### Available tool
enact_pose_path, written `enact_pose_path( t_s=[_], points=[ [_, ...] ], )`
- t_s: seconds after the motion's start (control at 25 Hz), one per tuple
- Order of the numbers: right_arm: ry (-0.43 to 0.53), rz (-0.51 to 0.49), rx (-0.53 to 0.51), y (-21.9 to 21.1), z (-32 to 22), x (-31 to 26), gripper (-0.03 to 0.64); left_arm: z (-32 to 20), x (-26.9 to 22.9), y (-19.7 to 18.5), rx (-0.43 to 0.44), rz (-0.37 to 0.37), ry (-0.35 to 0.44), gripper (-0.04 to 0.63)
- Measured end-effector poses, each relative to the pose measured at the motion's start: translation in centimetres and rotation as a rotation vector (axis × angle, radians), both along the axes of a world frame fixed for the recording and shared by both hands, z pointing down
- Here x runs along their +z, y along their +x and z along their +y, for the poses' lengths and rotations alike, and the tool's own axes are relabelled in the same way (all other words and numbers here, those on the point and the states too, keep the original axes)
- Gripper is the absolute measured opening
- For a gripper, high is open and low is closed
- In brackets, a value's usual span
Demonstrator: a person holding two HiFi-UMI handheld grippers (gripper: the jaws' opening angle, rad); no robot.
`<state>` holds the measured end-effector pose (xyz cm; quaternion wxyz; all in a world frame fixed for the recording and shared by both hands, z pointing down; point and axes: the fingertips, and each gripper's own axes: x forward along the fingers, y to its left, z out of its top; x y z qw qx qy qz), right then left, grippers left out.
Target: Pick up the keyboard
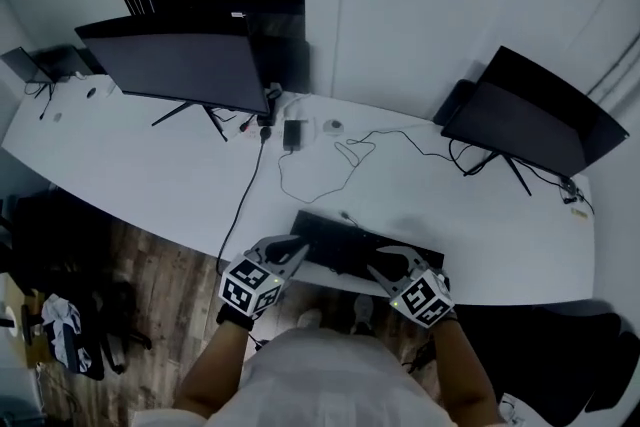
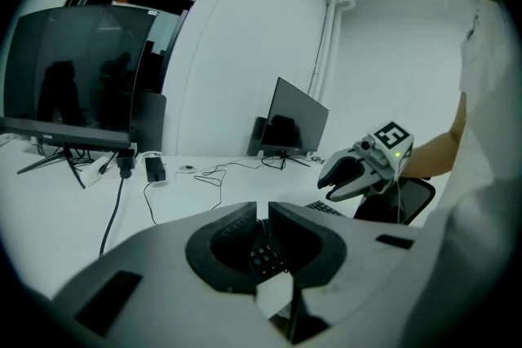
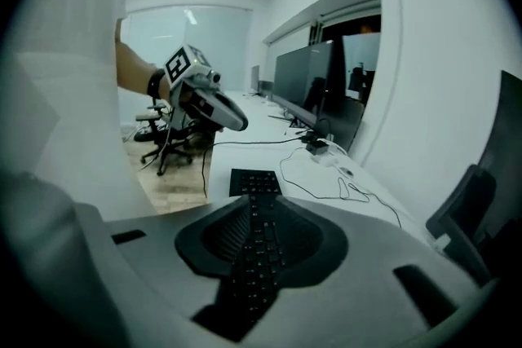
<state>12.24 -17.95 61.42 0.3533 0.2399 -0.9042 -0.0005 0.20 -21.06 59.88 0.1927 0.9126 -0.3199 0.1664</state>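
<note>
While the keyboard [image 1: 352, 245] lies at the desk's [image 1: 150, 170] near edge, the left gripper [image 1: 297, 253] sits clenched by its left end; the right gripper [image 1: 383, 267] — jaws apart — hangs over its right end.

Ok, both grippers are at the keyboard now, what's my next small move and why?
Probably settle the right gripper onto the right end of the keyboard and close it: its jaws stand apart above the keys, gripping nothing. The left gripper sits shut at the other end, so it lifts nothing either.
</note>
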Motion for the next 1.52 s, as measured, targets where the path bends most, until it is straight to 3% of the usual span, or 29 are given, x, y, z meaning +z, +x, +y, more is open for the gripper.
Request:
enact_pose_path(
  t_s=[0.36,0.88,1.24,1.52],
  points=[
    [0.069,0.331,-0.451,-2.5,-0.8,5.1,0.126,1.4,1.4,0.6,-0.062,-0.010,-0.062,0.023],
    [0.227,0.672,-0.998,-3.9,-1.9,11.0,0.172,2.2,2.7,-0.4,-0.194,-0.014,-0.104,0.023],
    [0.204,0.745,-1.173,-5.0,-1.4,13.5,0.207,2.9,3.6,-1.1,-0.262,-0.007,-0.141,0.025],
    [0.154,0.806,-1.276,-5.1,-0.6,14.2,0.171,2.5,3.6,-1.3,-0.279,-0.002,-0.146,0.025]
  ],
)
